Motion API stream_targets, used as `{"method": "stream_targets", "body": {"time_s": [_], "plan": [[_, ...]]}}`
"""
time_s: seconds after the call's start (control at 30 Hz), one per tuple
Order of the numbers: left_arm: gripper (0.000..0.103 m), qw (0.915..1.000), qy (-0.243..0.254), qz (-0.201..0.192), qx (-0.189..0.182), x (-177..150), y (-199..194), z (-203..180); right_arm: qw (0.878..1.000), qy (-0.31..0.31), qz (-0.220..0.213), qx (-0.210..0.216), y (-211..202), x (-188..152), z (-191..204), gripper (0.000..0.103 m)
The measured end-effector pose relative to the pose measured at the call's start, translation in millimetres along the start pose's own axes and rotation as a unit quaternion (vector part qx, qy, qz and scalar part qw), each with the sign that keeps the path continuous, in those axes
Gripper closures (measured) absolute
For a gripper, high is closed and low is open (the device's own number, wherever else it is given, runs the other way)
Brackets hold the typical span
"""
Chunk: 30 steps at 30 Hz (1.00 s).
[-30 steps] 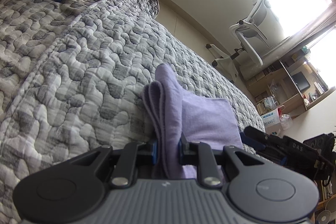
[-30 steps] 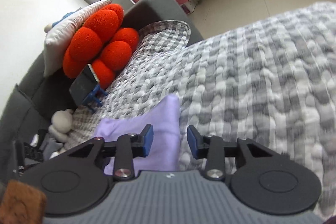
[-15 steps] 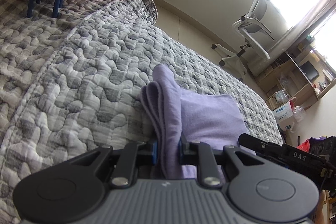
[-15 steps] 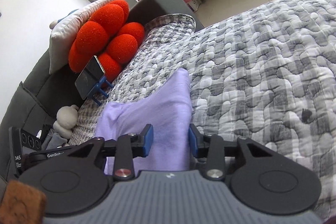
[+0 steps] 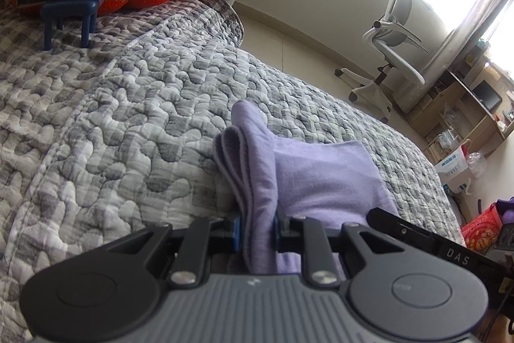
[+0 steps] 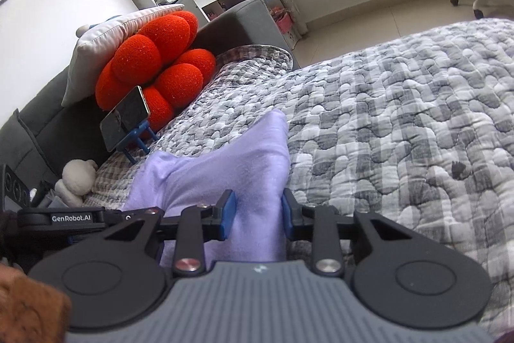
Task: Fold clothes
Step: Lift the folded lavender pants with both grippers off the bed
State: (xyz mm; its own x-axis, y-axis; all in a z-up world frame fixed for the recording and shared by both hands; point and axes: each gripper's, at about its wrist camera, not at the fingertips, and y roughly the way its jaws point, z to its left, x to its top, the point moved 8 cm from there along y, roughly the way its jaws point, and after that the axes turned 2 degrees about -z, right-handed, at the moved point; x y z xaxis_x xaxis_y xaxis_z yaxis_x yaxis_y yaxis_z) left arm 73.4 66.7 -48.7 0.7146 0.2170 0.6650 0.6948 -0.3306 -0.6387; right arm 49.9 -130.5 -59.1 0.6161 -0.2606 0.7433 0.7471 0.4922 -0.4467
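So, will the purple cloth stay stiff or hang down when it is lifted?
Probably floppy: the purple cloth bunches into soft folds where the left tongs pinch it. Likely light, since it sags between both tongs. The right tongs are closing around it.

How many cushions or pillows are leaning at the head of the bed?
2. A lumpy orange cushion stands behind the propped phone; a white pillow leans behind it against the grey headboard. Others may be hidden.

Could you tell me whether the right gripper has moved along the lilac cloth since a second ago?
Yes. The right gripper has advanced over the lilac folded cloth, toward the orange ball cushion; its jaws are closing with cloth between them.
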Motion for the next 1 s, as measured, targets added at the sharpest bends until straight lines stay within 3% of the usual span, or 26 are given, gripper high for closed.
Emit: {"method": "stream_targets", "body": {"time_s": [0.4,0.7,1.0], "plan": [[0.082,0.9986,0.040,-0.019,0.028,-2,-1,-9,0.999,-0.041,-0.014,-0.030,3,-5,9,0.075],[0.081,0.9979,0.047,-0.024,0.038,-5,-3,-12,0.999,-0.033,-0.021,-0.032,1,-6,7,0.079],[0.081,0.9933,0.086,-0.042,0.065,-8,-4,-22,0.999,-0.032,-0.025,-0.036,-1,-7,6,0.083]]}}
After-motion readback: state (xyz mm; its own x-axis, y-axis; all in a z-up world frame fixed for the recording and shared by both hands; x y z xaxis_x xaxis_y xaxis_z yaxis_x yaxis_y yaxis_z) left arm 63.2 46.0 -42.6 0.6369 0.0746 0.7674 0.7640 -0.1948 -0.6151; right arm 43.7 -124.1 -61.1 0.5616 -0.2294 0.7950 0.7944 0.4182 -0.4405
